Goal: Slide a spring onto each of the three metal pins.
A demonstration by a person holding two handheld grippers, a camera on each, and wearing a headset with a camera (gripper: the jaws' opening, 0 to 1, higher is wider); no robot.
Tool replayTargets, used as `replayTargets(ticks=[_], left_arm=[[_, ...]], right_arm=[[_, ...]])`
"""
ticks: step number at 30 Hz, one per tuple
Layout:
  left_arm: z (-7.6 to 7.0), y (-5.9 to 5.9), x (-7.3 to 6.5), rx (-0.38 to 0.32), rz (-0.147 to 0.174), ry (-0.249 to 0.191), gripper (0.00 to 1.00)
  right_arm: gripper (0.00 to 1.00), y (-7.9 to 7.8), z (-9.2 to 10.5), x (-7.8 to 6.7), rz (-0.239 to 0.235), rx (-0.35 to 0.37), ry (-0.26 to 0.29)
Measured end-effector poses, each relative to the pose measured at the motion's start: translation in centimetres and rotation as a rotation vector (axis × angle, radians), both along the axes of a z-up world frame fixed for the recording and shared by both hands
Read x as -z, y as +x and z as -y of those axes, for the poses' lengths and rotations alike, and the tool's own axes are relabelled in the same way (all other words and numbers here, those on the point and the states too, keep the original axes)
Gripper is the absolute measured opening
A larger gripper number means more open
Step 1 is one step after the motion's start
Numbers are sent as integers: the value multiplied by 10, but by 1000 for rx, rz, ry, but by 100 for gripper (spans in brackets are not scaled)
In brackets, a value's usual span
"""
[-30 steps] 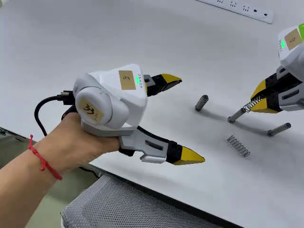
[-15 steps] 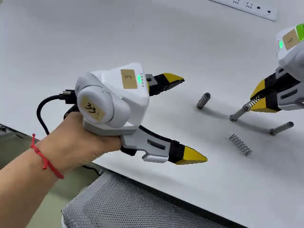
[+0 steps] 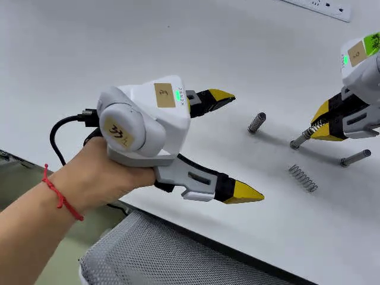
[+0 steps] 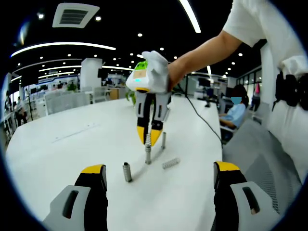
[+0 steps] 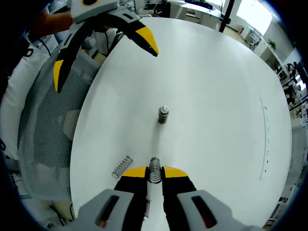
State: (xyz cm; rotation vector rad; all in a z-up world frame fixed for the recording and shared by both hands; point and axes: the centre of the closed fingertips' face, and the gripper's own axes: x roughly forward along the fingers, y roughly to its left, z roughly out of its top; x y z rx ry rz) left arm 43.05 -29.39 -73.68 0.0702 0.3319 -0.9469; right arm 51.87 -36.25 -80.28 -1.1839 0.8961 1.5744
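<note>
head view: a hand with a red cord at the wrist holds the left gripper raised at the near edge of the white table. it points toward the work, and its yellow-tipped jaws are spread wide with nothing between them. a black cable leaves its rear. at far right the right gripper slants down, its jaws pressed onto a spring. the spring's lower end meets the top of the middle pin; how far it is threaded cannot be told. a sprung pin, already wearing its coil, stands to the left, apart. a bare pin is to the right. a loose spring lies on the table between them, nearer the viewer. a power strip lies at the far edge and a mesh chair is below the near edge.

left gripper view: the left gripper's own tips sit far apart at the bottom. the right gripper hangs straight down over the middle pin, with a person's arm behind it. the sprung pin, loose spring and bare pin surround it, none touching.

right gripper view: the right gripper's own jaws pinch the spring. the sprung pin lies ahead, the loose spring is just to the left, and the open left gripper is well beyond.
</note>
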Motion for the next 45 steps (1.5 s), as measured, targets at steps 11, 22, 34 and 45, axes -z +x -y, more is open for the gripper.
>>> replayTargets(ticks=[11, 22, 34, 45], left_arm=[[0, -1, 2, -1, -5, -6, 93], [0, -1, 2, -5, -9, -10, 93], [1, -1, 1, 4, -8, -3, 93], [-2, -1, 3, 12, -9, 11, 92]], right_arm=[[13, -4, -2, 18, 10, -8, -8], [13, -6, -3, 30, 7, -6, -9], [16, -5, -1, 34, 7, 3, -14], [22, -6, -7, 17, 4, 40, 42]])
